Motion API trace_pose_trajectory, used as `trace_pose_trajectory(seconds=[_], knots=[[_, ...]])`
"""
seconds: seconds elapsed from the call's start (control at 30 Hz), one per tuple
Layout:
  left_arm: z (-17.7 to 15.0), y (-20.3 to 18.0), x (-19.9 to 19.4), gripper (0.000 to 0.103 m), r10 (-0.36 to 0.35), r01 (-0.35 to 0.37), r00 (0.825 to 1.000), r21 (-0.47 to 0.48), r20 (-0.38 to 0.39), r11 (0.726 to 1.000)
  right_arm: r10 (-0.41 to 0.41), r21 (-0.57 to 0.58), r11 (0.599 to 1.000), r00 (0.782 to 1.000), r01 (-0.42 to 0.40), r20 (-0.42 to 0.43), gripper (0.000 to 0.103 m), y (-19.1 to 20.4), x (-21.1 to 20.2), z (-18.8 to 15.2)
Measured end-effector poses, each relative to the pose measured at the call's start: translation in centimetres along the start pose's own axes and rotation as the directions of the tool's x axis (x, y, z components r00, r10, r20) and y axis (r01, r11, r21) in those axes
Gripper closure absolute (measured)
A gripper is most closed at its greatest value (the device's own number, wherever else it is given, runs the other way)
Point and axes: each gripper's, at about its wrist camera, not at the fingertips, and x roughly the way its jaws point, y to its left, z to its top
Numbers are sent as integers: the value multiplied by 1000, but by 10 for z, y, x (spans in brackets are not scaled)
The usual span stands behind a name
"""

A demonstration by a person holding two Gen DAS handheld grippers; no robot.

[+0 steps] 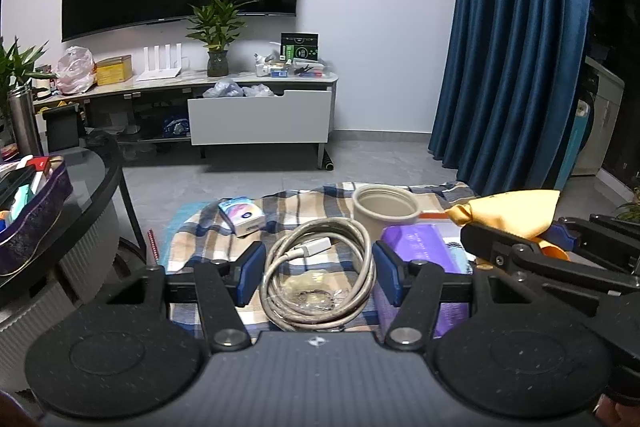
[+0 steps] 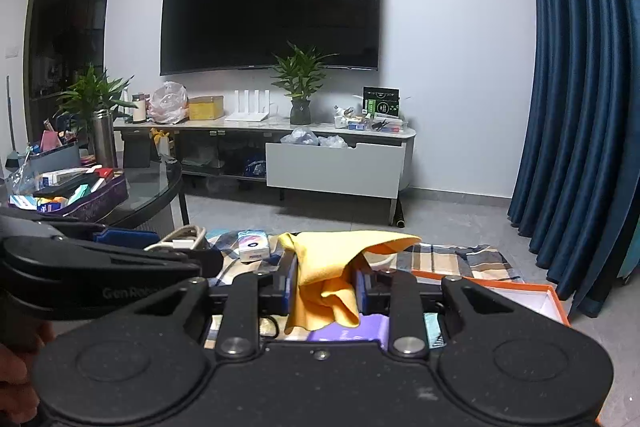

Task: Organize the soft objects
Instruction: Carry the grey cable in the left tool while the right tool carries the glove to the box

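Your right tool point(image 2: 326, 287) is clamped on the yellow cloth point(image 2: 332, 267); both blue pads press into its bunched middle. From the pinch the cloth runs up and to the right, its long axis close to level, ending in a loose folded tip, while a shorter flap hangs down below the pads. In the left wrist view the same cloth point(image 1: 516, 211) shows at the right edge, its knotted end pointing left toward the cup point(image 1: 385, 211) and its wide end flaring right, lifted clear of the plaid blanket point(image 1: 304, 199).

Your left tool point(image 1: 318, 273) is spread wide with nothing between its pads. The coiled cable point(image 1: 320, 275) lies flat on the blanket in that gap, touching neither pad as far as you can see, with its white plug inside the coil pointing up and right.

Just right of the cable lies a purple pack point(image 1: 416, 247), its long axis running away from you. The cup stands upright behind the cable, mouth open upward. A small tissue box point(image 1: 241, 215) sits tilted on the blanket to the left of the cup. An orange-rimmed box lid point(image 2: 532, 295) lies at the blanket's right edge. A glass counter point(image 1: 92, 175) with a purple tin point(image 1: 36, 223) stands at the left.
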Motion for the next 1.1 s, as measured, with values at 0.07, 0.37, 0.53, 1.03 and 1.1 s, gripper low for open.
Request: trace_pose_trajectory(seconds=[0.07, 0.37, 0.53, 1.03, 1.1], knots=[[2, -8, 1, 44, -3, 3, 1000, 4, -2, 1000, -9, 2, 1000, 1000, 9, 7, 69, -8, -4, 0], [6, -40, 7, 44, -47, 47, 999, 25, -19, 999, -52, 19, 998, 999, 51, 15, 69, -43, -14, -1], [7, -53, 10, 44, -81, 82, 996, 40, -30, 996, -82, 37, 996, 996, 81, 19, 69, -61, -18, -1], [8, -91, 25, 44, -140, 145, 989, 93, -53, 985, -144, 77, 987, 989, 142, 15, 69, -97, -22, -4], [8, -94, 26, 44, -146, 151, 988, 99, -56, 984, -148, 81, 986, 989, 147, 14, 69, -100, -21, -4]])
